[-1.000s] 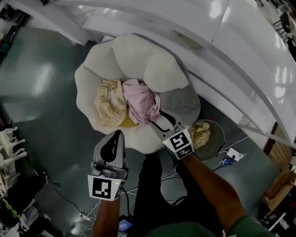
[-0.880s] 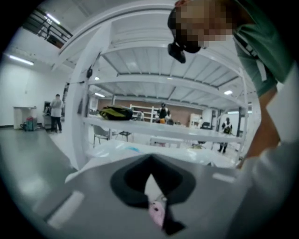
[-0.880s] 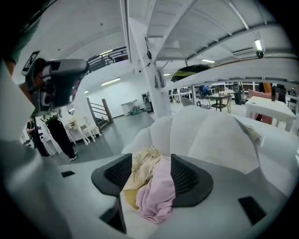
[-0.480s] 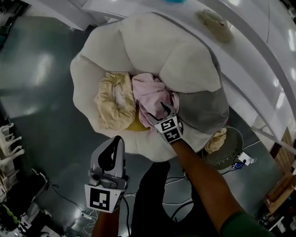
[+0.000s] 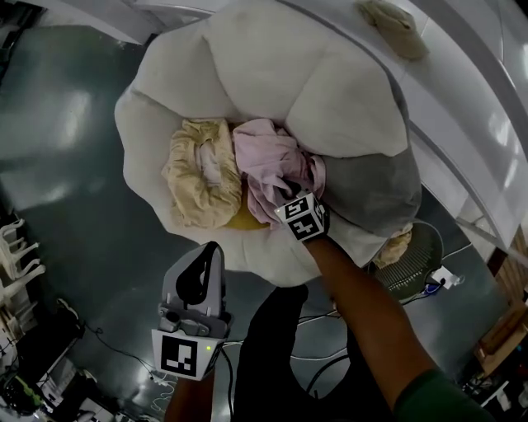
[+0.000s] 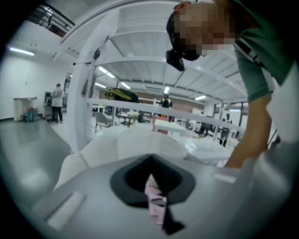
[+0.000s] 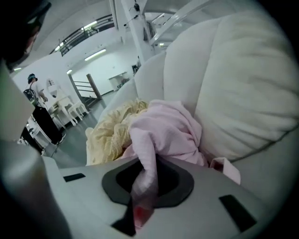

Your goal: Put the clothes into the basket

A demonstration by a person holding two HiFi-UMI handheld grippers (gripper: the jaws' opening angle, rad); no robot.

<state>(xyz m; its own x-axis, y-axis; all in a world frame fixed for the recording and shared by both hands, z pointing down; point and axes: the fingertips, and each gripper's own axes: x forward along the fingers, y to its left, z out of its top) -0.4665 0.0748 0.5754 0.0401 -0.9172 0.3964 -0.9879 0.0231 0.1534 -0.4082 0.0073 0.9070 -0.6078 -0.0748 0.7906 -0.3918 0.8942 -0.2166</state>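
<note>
Cables (image 5: 318, 317) trail over the grey floor (image 5: 66, 165) round a big white beanbag chair (image 5: 272, 74), which sits between the person and a white counter (image 5: 462, 74) that carries a crumpled tan cloth (image 5: 394, 25). The round basket (image 5: 425, 264) stands on the floor at the beanbag's right flank. A beige cloth (image 5: 398, 245) already lies in it, and the beanbag's grey bulge (image 5: 371, 185) partly overhangs its rim.

Only the head view shows the basket and the counter. The left gripper view looks level across the beanbag's top into a bright hall with people standing far off (image 6: 57, 100). It takes in neither garment. The right gripper view shows both garments close up, with white chairs (image 7: 70, 109) in the background.

A yellow garment (image 5: 198, 173) (image 7: 112, 130) and a pink garment (image 5: 268, 157) (image 7: 168, 130) lie touching, side by side, in the beanbag's hollow. The right gripper (image 5: 287, 194) (image 7: 145, 179) reaches down into the pink garment's near edge. Its jaws are closing, and a fold of that fabric runs between them, pinched. The left gripper (image 5: 208, 255) (image 6: 152, 179) hangs over the floor just short of the beanbag, well apart from both garments. Its jaws are together, with a thin pink strip at their seam that I cannot identify.
</note>
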